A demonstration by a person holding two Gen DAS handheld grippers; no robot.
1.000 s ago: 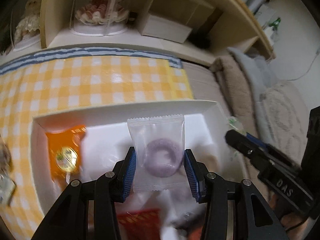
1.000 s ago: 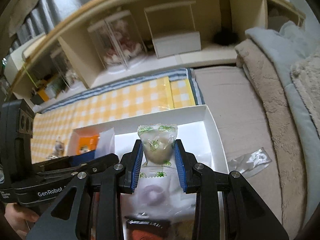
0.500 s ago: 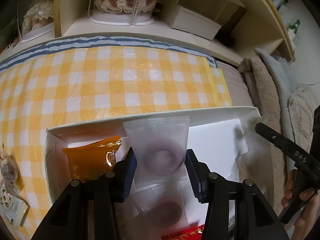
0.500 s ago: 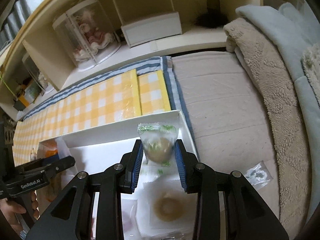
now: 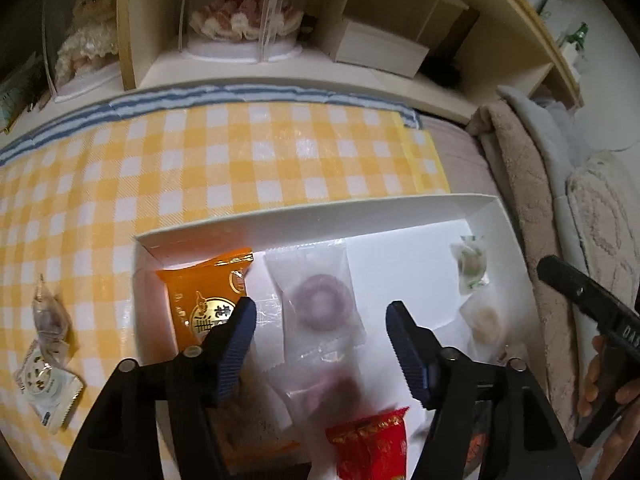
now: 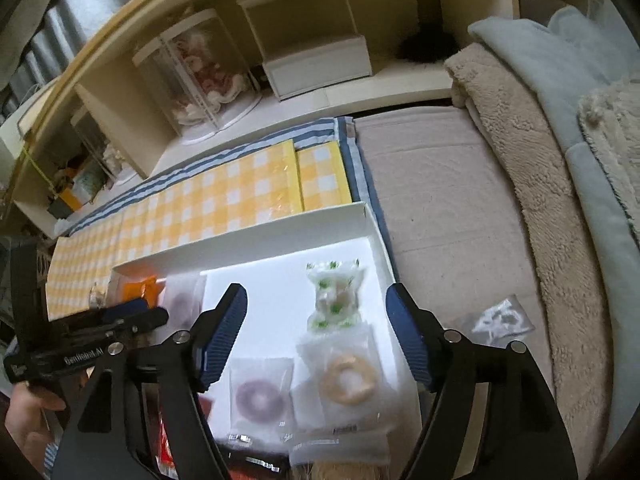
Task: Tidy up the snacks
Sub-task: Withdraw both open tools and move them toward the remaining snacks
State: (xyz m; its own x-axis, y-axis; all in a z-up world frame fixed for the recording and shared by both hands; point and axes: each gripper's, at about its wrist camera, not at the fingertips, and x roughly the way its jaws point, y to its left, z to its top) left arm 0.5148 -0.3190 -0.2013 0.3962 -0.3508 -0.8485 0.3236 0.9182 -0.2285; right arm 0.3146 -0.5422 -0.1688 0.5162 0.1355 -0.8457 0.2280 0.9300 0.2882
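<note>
Snacks lie in a white box (image 5: 400, 210) on the bed. Closest to the left camera, the left gripper (image 5: 320, 344) hangs over the box, and its jaws are opening. Nothing is pinched between them. Under the gap lies a clear packet with a purple ring (image 5: 318, 300) inside, flat on the box floor. A red packet (image 5: 370, 446) sits at the near edge. An orange packet (image 5: 206, 300) lies just left of the purple ring packet. Far to the right, in the box corner, is a small green-and-white candy (image 5: 470, 268).

The right gripper (image 6: 316, 340) is over the same box, and its jaws are opening too, with nothing squeezed. The green-and-white candy (image 6: 335, 296) lies loose between the tips. Nearer lie a packet with a pale yellow ring (image 6: 347, 376) and another purple ring packet (image 6: 260, 394).

Left of the box, two more snacks (image 5: 46, 352) wait on the yellow checked cloth (image 5: 240, 152). Behind the cloth is a shelf (image 5: 304, 72) with dolls in clear cases (image 5: 244, 8). A fuzzy blanket (image 6: 532, 160) is on the right.
</note>
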